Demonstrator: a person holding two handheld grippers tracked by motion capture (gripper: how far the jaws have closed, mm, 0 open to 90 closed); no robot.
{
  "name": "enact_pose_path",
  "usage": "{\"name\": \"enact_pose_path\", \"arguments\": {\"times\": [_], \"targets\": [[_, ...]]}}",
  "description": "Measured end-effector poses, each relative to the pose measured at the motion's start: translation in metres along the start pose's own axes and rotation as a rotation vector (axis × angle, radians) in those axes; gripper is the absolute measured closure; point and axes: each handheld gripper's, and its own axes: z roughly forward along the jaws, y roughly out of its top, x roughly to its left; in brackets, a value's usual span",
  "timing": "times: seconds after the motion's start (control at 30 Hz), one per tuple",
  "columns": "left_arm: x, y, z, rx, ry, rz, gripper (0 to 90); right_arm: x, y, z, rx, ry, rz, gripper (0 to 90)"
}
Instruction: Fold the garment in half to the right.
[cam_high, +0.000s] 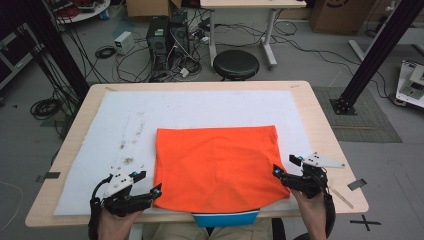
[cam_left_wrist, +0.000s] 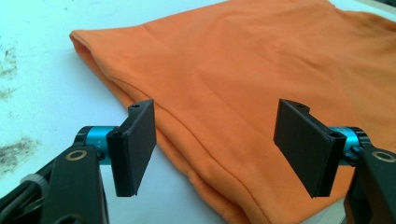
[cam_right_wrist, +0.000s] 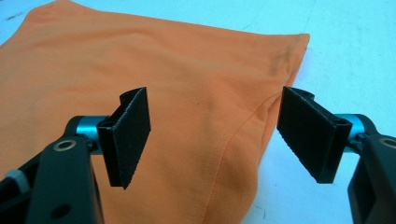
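An orange garment (cam_high: 217, 165) lies folded flat on the white mat (cam_high: 200, 107), its near edge at the table's front. My left gripper (cam_high: 148, 183) is open at the garment's near left corner, jaws straddling its left edge (cam_left_wrist: 187, 154). My right gripper (cam_high: 286, 166) is open at the near right corner, with the cloth's right edge and a seam (cam_right_wrist: 233, 140) between its jaws. Neither gripper holds the cloth. In the left gripper view the left gripper (cam_left_wrist: 215, 147) hovers just over the hem; in the right gripper view the right gripper (cam_right_wrist: 217, 140) does likewise.
The mat has dirty smudges (cam_high: 131, 150) left of the garment. Wooden table edge (cam_high: 330, 145) runs beyond the mat. A black stool (cam_high: 236, 64), computer towers (cam_high: 167, 37) and cables stand on the floor behind the table. A black frame post (cam_high: 372, 55) rises at right.
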Motion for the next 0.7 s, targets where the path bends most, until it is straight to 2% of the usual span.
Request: {"name": "enact_pose_path", "arguments": {"times": [0.13, 0.2, 0.33, 0.4, 0.5, 0.7], "targets": [[-0.002, 0.001, -0.002, 0.032, 0.005, -0.004, 31.2, 0.003, 0.001, 0.003, 0.003, 0.010, -0.006, 26.5], [-0.004, 0.000, -0.003, 0.048, 0.008, -0.003, 36.6, 0.006, 0.002, 0.002, -0.006, 0.012, -0.021, 26.5], [-0.012, -0.007, -0.004, 0.066, 0.062, 0.006, 41.1, 0.009, 0.002, 0.002, -0.014, 0.010, -0.034, 26.5], [-0.015, -0.010, -0.003, 0.064, 0.097, -0.003, 41.1, 0.010, 0.002, 0.002, -0.010, 0.010, -0.034, 26.5], [-0.019, -0.017, -0.002, 0.045, 0.116, -0.041, 41.4, 0.011, 0.001, -0.001, -0.016, 0.012, -0.041, 26.7], [-0.024, -0.031, 0.004, 0.058, 0.134, -0.050, 43.1, 0.011, 0.001, -0.003, -0.018, 0.007, -0.039, 26.7]]}}
